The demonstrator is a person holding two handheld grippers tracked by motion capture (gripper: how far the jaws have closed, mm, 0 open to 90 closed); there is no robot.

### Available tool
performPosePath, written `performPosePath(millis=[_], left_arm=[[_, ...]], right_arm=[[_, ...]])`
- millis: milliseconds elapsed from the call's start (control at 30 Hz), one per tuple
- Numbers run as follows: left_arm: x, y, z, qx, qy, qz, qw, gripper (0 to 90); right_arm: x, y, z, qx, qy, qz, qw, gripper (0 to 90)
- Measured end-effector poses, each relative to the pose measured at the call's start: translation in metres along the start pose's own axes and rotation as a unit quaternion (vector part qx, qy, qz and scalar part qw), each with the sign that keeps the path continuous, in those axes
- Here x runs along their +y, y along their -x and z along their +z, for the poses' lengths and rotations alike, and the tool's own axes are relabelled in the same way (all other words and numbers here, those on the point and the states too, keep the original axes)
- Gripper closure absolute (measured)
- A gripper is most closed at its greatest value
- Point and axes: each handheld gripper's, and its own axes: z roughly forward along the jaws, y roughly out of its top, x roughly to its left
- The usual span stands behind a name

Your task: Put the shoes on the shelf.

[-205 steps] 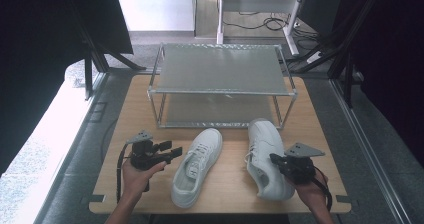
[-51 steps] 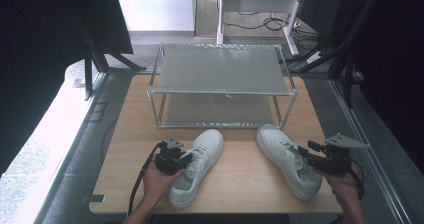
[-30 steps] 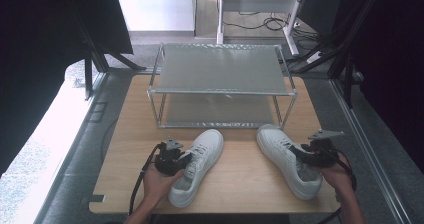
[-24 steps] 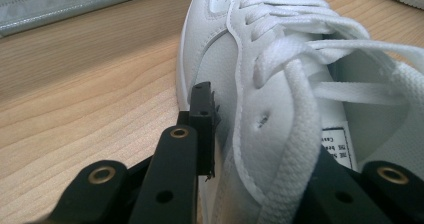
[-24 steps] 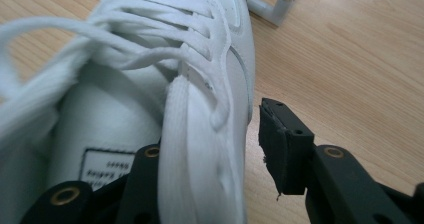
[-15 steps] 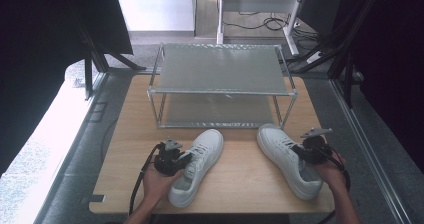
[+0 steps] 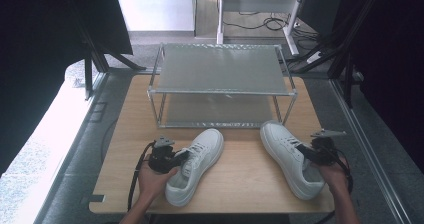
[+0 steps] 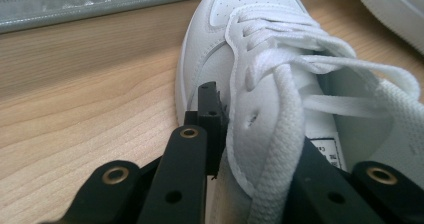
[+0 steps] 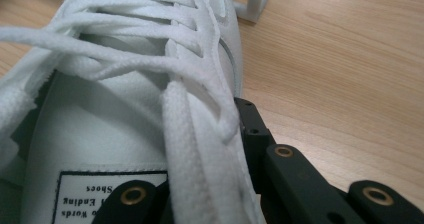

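Two white lace-up shoes lie on the wooden table in front of the rack. My left gripper holds the left shoe by its near side wall. One finger sits outside that shoe and the other inside; the jaws have just been closing on the wall. My right gripper grips the right shoe at its lace edge. Its outer finger presses on that shoe, and the other finger is hidden inside; these jaws have also just closed.
A two-tier metal rack stands at the back of the wooden table, its lower shelf just behind the shoes' toes. Black frames and cables stand beyond the table's edges.
The right gripper came in from the right, reached the right shoe and shut on its side. The left gripper had moved onto the left shoe earlier and has since stayed there.
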Motion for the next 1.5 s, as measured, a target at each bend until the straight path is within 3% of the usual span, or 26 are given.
performPosePath(millis=[167,267,333,433,467,500,600,800,1167,1300,1500], left_arm=[[0.002,-0.004,-0.007,-0.026,0.016,-0.014,0.9994,82.7],[0.002,-0.008,-0.013,-0.051,0.032,-0.029,0.9977,82.7],[0.003,-0.011,-0.019,-0.074,0.048,-0.043,0.9952,82.7],[0.004,-0.014,-0.025,-0.093,0.062,-0.056,0.9921,82.7],[0.004,-0.014,-0.025,-0.093,0.062,-0.056,0.9921,82.7],[0.004,-0.016,-0.028,-0.106,0.071,-0.064,0.9899,82.7],[0.004,-0.018,-0.032,-0.119,0.082,-0.073,0.9868,82.7],[0.005,-0.018,-0.037,-0.131,0.095,-0.081,0.9834,82.7],[0.009,-0.017,-0.046,-0.137,0.114,-0.08,0.9806,82.7],[0.013,-0.015,-0.053,-0.144,0.126,-0.08,0.9784,82.7],[0.017,-0.011,-0.059,-0.155,0.138,-0.079,0.9751,82.7]], right_arm=[[-0.004,0.002,-0.005,0.015,0.019,0.011,0.9996,88.5],[-0.006,0.002,-0.011,0.027,0.036,0.022,0.9987,88.5],[-0.007,0.002,-0.014,0.035,0.046,0.028,0.9979,88.5],[-0.008,0.003,-0.018,0.051,0.062,0.043,0.9959,88.5],[-0.009,0.003,-0.019,0.056,0.068,0.047,0.995,88.5],[-0.009,0.003,-0.02,0.062,0.073,0.051,0.9941,88.5],[-0.011,0.004,-0.024,0.076,0.089,0.066,0.9909,88.5],[-0.011,0.001,-0.027,0.093,0.107,0.078,0.9868,88.5],[-0.008,-0.006,-0.03,0.104,0.124,0.076,0.9839,88.5],[-0.006,-0.01,-0.036,0.116,0.143,0.081,0.9795,88.5],[-0.002,-0.014,-0.043,0.124,0.159,0.082,0.9759,88.5]])
